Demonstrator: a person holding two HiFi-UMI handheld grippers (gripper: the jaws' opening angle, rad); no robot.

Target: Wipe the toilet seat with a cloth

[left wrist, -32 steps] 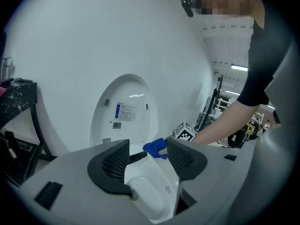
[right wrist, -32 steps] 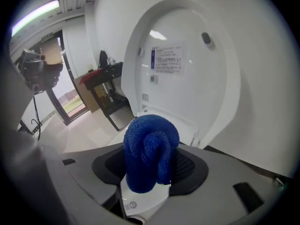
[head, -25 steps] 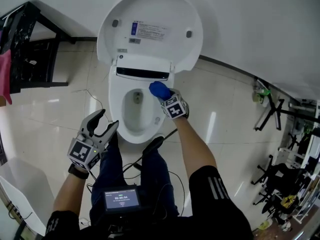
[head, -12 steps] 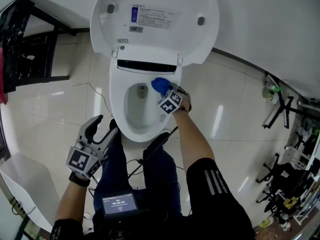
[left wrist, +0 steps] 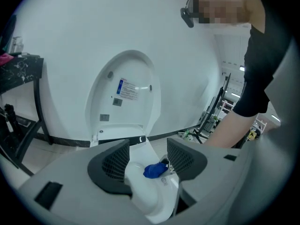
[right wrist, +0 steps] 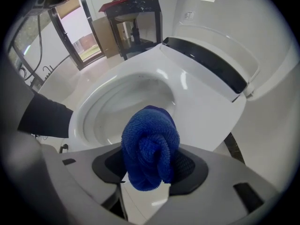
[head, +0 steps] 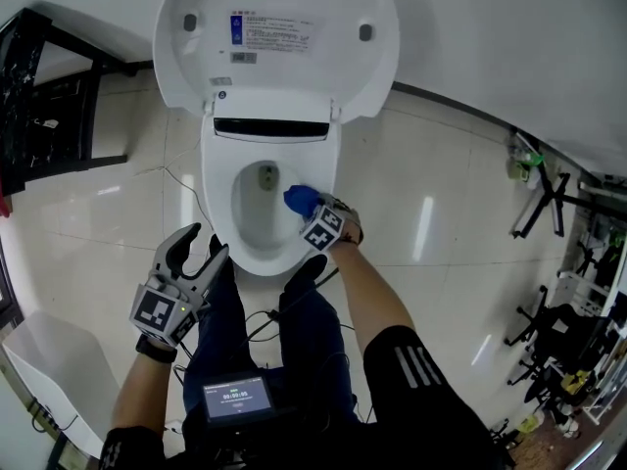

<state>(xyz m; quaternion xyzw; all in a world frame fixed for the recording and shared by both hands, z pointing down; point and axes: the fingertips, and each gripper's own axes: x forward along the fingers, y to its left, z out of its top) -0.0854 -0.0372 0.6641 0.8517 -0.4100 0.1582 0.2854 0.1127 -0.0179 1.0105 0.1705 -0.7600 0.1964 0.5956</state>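
Observation:
A white toilet stands with its lid (head: 279,37) raised against the wall and its seat (head: 318,179) down around the bowl. My right gripper (head: 306,207) is shut on a bunched blue cloth (head: 299,201) (right wrist: 150,153), which rests on the right side of the seat, near the front. The same cloth (left wrist: 153,170) shows small in the left gripper view. My left gripper (head: 192,251) hangs open and empty, below and left of the bowl's front edge, above the person's leg.
A black metal rack (head: 44,116) stands at the left by the wall. A white bin (head: 49,375) sits at the lower left. Black stands and clutter (head: 549,262) fill the right side. Cables (head: 260,326) lie on the tiled floor near the person's legs.
My right gripper has dragged the blue cloth from the back of the seat forward along its right side. The left gripper has stayed open in about the same place.

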